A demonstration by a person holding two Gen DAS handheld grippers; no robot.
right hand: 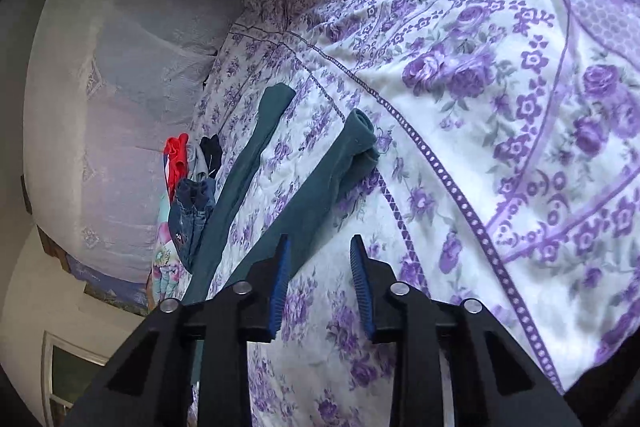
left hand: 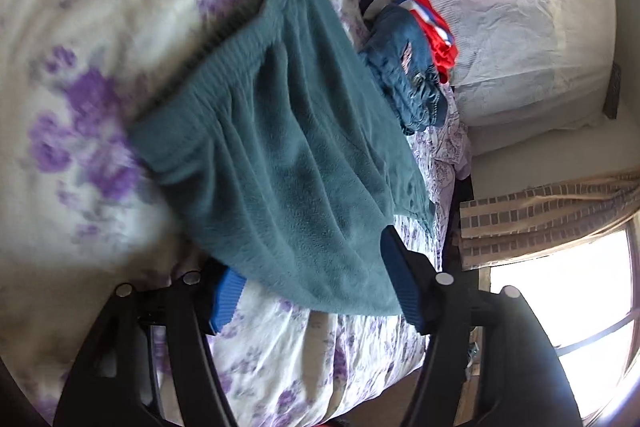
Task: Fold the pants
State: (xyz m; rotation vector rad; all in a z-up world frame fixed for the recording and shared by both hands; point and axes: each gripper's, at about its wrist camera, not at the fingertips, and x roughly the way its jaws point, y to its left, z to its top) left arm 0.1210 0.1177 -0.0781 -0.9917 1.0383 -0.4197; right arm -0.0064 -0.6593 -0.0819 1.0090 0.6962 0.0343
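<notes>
Left gripper [left hand: 316, 295] first: jaws spread wide, and the waist end of the teal fleece pants [left hand: 280, 147] lies between them, draped over the gap, with nothing pinched that I can make out. Over on the right gripper [right hand: 320, 287], the blue pads stand apart with only bedspread between them, and the nearer pant leg [right hand: 320, 195] runs just beside the left pad, not in it. Moving outward, the pants lie lengthways on the purple floral bedspread [right hand: 460, 107], both legs splayed in a narrow V, the far cuff [right hand: 362, 131] bunched and turned over. Beyond them sits a pile of other clothes, denim [right hand: 192, 211] and something red [right hand: 176, 159], near the pale pillow [left hand: 520, 27]. This fabric looks thick, soft and light, so it should drape and sag rather than hold a crease, and plush pile could slip from a shallow bite. Best purchase, I reckon, is the ribbed waistband [left hand: 224, 43] and the cuffs, where the cloth is doubled
</notes>
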